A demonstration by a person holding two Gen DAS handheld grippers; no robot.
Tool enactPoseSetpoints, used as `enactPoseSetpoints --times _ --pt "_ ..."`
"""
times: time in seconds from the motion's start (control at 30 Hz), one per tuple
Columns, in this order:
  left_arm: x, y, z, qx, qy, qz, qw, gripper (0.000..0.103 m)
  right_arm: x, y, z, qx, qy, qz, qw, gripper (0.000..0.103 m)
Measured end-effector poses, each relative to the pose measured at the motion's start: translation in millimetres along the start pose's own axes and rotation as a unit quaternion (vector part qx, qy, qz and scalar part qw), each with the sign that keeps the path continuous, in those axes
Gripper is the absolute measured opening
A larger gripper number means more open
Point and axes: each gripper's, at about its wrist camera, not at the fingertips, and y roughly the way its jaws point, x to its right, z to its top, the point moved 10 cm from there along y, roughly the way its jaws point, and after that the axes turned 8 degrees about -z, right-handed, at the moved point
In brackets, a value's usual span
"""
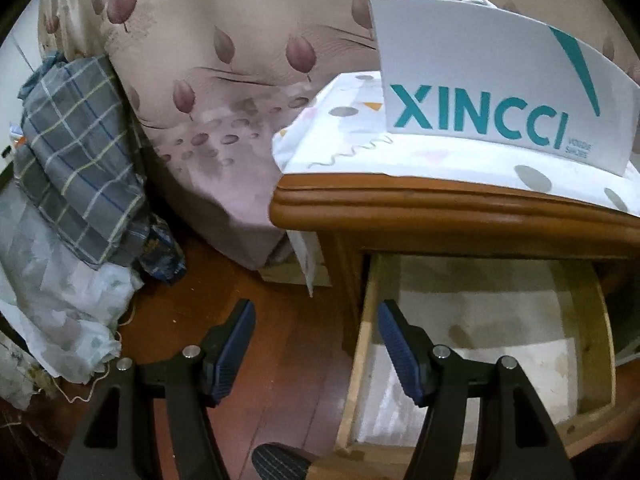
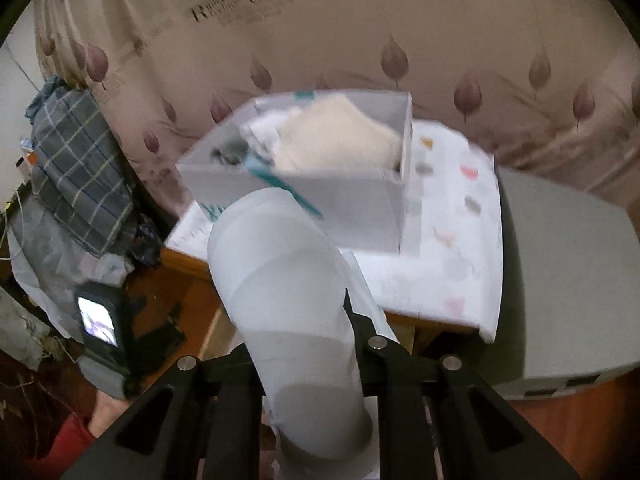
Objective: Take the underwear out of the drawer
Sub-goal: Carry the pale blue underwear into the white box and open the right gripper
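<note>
Gripping a pale grey-white pair of underwear (image 2: 288, 300), the right gripper (image 2: 308, 344) is clamped tight on the fabric, which bulges up between its arms above the nightstand's front edge. Behind it, a white XINCCI shoebox (image 2: 288, 196) holding folded cloth sits on the patterned cloth (image 2: 452, 256) covering the nightstand's top. The left gripper (image 1: 316, 316) hangs with jaws wide and nothing between them, over the left edge of the pulled-out wooden drawer (image 1: 362, 352), whose pale lined bottom shows.
</note>
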Motion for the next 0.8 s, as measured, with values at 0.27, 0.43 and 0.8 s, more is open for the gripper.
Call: enactPoseSetpoints --times 0.27,0.43,0.8 --pt "-8 4 -2 -0.014 -0.034 -0.021 0.9991 0.066 -15 -37 105 0.082 -0.035 -0.039 0.995 0.014" --pt "-14 6 -5 -0.022 -0.055 -0.03 0.9978 0.066 -22 -47 174 0.134 -0.064 -0.087 0.985 0.014" --pt "-23 10 -6 -0.031 -0.075 -0.03 0.9962 0.066 -35 19 254 0.144 -0.113 -0.166 0.969 0.014"
